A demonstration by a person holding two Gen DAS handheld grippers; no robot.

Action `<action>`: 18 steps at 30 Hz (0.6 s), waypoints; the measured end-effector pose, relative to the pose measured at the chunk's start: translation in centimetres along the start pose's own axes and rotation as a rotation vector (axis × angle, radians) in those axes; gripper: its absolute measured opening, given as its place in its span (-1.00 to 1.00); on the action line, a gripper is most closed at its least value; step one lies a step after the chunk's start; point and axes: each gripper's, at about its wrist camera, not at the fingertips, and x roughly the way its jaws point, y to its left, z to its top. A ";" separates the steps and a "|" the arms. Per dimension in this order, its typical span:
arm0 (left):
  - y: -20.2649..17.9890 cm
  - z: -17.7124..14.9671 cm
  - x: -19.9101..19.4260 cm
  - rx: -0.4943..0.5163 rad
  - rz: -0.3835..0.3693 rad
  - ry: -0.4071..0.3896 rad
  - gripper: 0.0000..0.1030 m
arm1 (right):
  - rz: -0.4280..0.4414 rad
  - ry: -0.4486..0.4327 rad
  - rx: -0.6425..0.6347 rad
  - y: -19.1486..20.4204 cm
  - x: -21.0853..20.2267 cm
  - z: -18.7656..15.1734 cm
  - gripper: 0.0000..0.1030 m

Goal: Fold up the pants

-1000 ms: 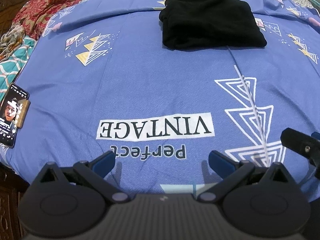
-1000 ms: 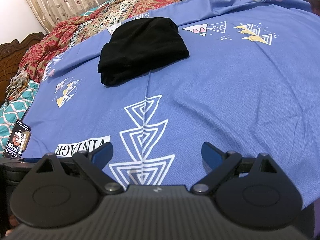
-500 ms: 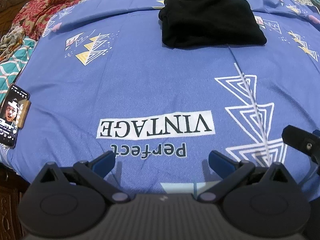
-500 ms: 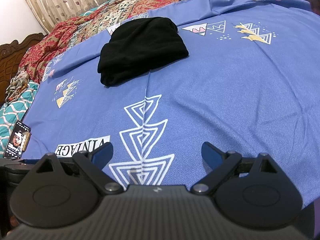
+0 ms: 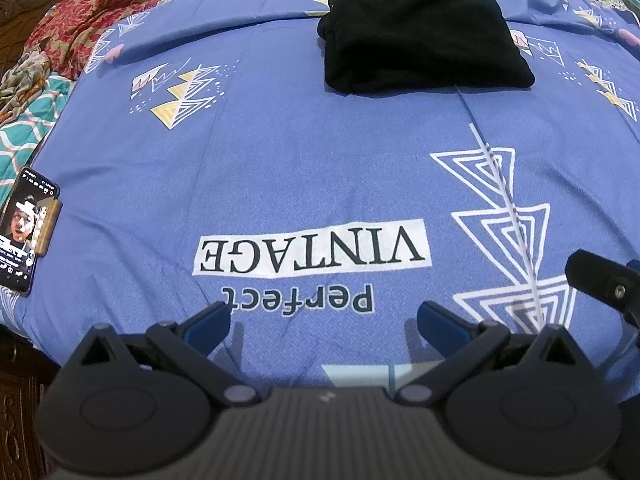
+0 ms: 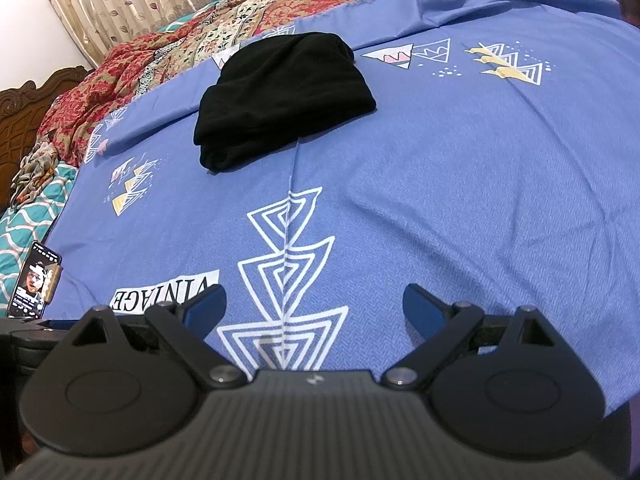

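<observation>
Black folded pants (image 5: 424,40) lie far back on the blue bedsheet (image 5: 280,168). The left hand-held gripper (image 5: 324,320) hovers near, fingers spread and empty. A phone (image 5: 26,230) rests at the sheet's left edge.

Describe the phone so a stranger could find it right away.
Start at the blue bedsheet with the word VINTAGE printed on it. Go to the sheet's left edge, beside the teal patterned blanket. The phone lies there flat, the only thing with a lit screen, far from the black folded pants.
</observation>
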 end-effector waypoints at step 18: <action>0.0 -0.1 0.0 -0.001 0.002 0.002 1.00 | -0.004 -0.009 0.005 0.1 -0.2 -0.2 0.88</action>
